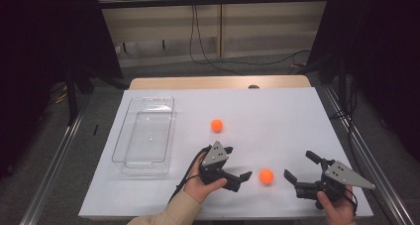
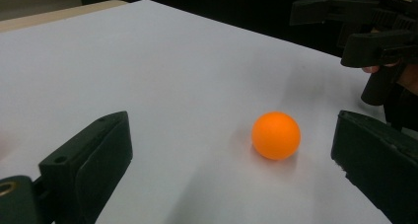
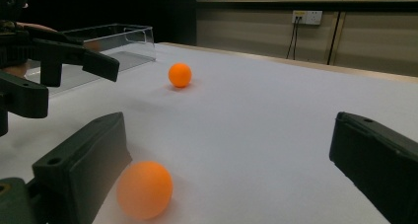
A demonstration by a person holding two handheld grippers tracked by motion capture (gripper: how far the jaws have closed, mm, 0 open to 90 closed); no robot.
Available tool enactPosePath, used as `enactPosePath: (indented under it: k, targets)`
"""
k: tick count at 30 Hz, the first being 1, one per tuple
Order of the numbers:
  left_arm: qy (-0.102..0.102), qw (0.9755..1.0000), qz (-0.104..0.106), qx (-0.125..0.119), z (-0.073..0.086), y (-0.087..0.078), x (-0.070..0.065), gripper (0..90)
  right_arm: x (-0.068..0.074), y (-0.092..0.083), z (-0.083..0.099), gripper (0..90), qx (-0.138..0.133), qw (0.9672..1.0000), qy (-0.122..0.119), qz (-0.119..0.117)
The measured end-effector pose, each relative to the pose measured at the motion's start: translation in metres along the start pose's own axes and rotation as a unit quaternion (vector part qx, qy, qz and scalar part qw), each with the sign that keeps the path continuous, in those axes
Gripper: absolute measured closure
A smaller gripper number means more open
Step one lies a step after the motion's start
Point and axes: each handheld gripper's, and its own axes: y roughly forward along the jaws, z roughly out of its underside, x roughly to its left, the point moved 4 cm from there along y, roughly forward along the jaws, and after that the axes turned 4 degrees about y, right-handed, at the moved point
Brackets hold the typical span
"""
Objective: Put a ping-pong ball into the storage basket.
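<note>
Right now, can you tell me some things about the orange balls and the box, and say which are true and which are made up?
1. Two orange balls lie on the white table. True: a near ball and a far ball.
2. The clear box holds a ball. False: it is empty.
3. The left tool grips the near ball. False: it is open, the ball lies free.
4. The right tool is open. True.
5. The near ball lies between the two tools. True.
</note>
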Motion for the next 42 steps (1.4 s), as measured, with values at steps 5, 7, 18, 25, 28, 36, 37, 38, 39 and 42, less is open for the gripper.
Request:
enactPosePath:
  k: [5, 7, 18, 25, 28, 36, 37, 38, 39, 42]
  targets:
    - [0.000, 1.0000, 0.001, -0.001, -0.001, 0.002, -0.001, 2.1, 0.000, 0.000, 0.000, 0.8, 0.001, 1.0000, 0.000, 0.000]
    - [0.001, 1.0000, 0.003, 0.000, -0.002, 0.003, -0.001, 2.1, 0.000, 0.000, 0.000, 0.9, 0.000, 1.0000, -0.001, -0.001]
    - [0.003, 1.0000, 0.007, 0.003, -0.002, 0.008, -0.003, 2.1, 0.000, 0.000, 0.000, 0.9, 0.000, 1.0000, -0.001, -0.001]
    - [0.003, 0.9999, 0.007, 0.007, -0.002, 0.009, -0.004, 2.1, 0.000, 0.000, 0.000, 0.9, 0.000, 1.0000, -0.002, -0.002]
    - [0.001, 0.9999, 0.008, 0.009, -0.002, 0.011, -0.005, 2.2, 0.000, 0.000, 0.000, 0.9, 0.000, 1.0000, -0.002, -0.002]
    - [0.002, 0.9998, 0.013, 0.013, -0.002, 0.015, -0.007, 2.2, 0.000, 0.000, 0.000, 1.0, 0.000, 1.0000, -0.002, -0.002]
    - [0.002, 0.9998, 0.013, 0.015, -0.002, 0.016, -0.006, 2.2, 0.000, 0.000, 0.000, 1.0, 0.000, 1.0000, -0.001, -0.002]
    - [0.003, 0.9998, 0.012, 0.015, -0.002, 0.016, -0.006, 2.2, 0.000, 0.000, 0.000, 1.0, 0.000, 1.0000, -0.002, -0.002]
    - [0.002, 0.9998, 0.014, 0.014, -0.002, 0.017, -0.006, 2.2, 0.000, 0.000, 0.000, 1.0, 0.000, 1.0000, -0.002, -0.002]
    - [0.003, 0.9998, 0.014, 0.015, -0.002, 0.017, -0.007, 2.2, 0.000, 0.000, 0.000, 1.0, 0.000, 1.0000, -0.001, -0.002]
